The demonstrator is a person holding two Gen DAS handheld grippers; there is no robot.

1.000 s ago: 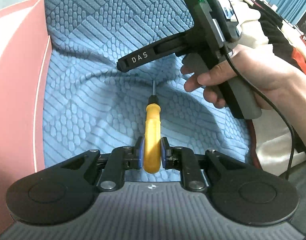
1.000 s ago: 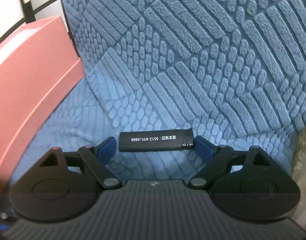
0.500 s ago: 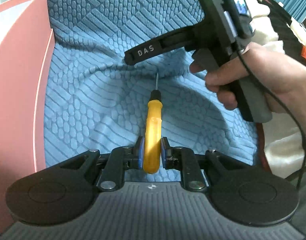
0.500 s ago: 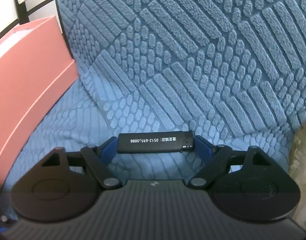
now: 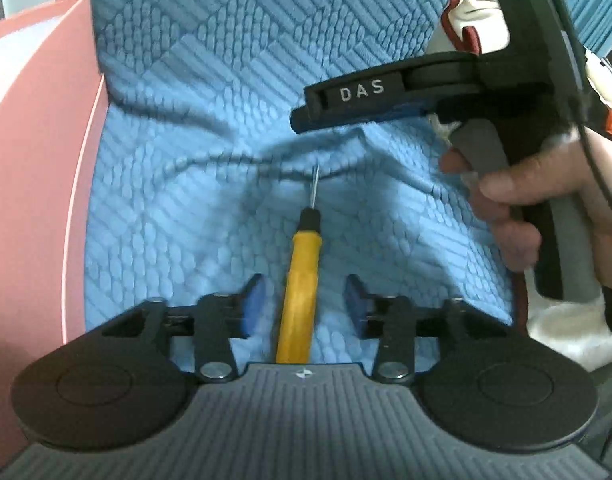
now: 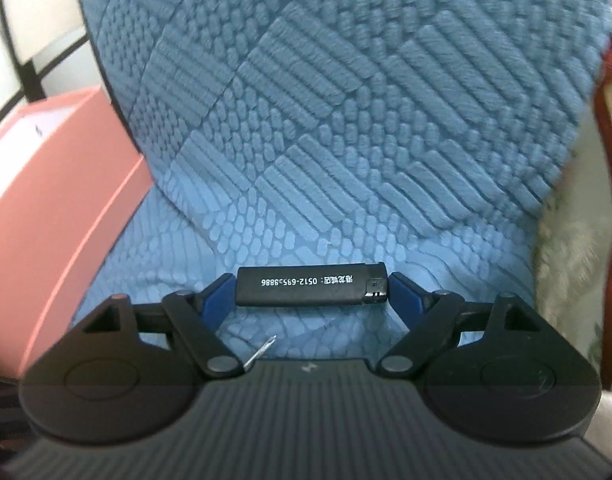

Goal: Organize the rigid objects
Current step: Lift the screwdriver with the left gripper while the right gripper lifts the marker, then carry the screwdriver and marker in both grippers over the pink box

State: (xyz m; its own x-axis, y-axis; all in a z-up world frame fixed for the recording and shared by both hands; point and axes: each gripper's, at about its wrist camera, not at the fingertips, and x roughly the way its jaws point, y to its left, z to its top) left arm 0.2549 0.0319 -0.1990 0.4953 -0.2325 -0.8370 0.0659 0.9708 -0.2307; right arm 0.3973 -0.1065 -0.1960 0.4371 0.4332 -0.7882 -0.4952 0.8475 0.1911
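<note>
A yellow-handled screwdriver (image 5: pixel 302 280) lies on the blue textured cushion (image 5: pixel 194 184), its metal tip pointing away from me. My left gripper (image 5: pixel 304 304) is open, its blue pads on either side of the handle and apart from it. My right gripper (image 6: pixel 311 294) is shut on a black lighter (image 6: pixel 311 289) held crosswise between the pads, above the cushion. The right gripper also shows in the left wrist view (image 5: pixel 302 116), held by a hand above and beyond the screwdriver tip. The screwdriver's tip (image 6: pixel 262 352) shows under the right gripper.
A pink box (image 5: pixel 34 168) stands along the left edge of the cushion and shows in the right wrist view (image 6: pixel 54 200) too. White and patterned fabric (image 6: pixel 574 240) lies to the right of the cushion. The cushion's back (image 6: pixel 326 80) rises behind.
My left gripper has opened and let go of the screwdriver, which now lies on the cushion. The right gripper, still holding the lighter, has moved up and to the right.
</note>
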